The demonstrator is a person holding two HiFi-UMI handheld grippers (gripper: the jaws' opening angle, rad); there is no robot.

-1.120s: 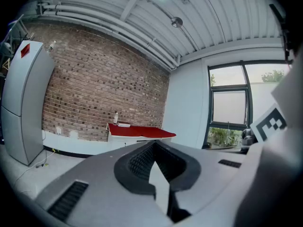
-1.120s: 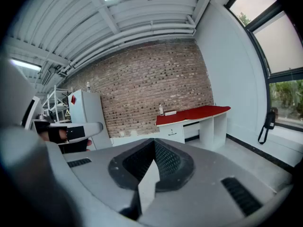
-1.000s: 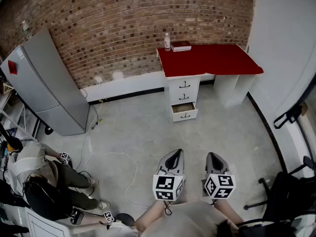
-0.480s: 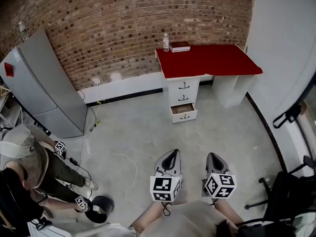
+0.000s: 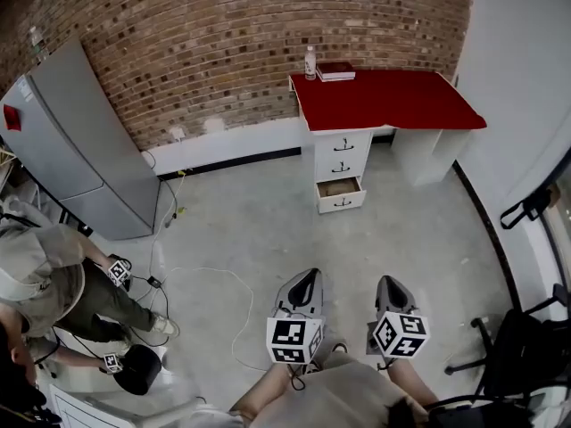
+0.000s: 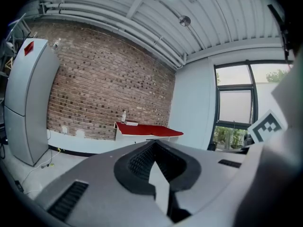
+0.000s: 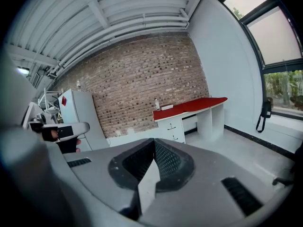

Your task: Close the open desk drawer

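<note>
The bottom drawer (image 5: 340,188) of the red-topped desk (image 5: 393,105) is seen pulled out. The left gripper (image 5: 309,276) and right gripper (image 5: 386,282) are seen closed and empty.

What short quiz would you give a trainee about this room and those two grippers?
1. True or false: the bottom drawer of the desk stands open.
2. What lies beside the bottle on the desk? A. a book B. a cup C. a lamp
3. Fill in: the jaws of the left gripper and the right gripper are both ____, with nothing held.

Key: 1 true; 2 A; 3 shut.
</note>
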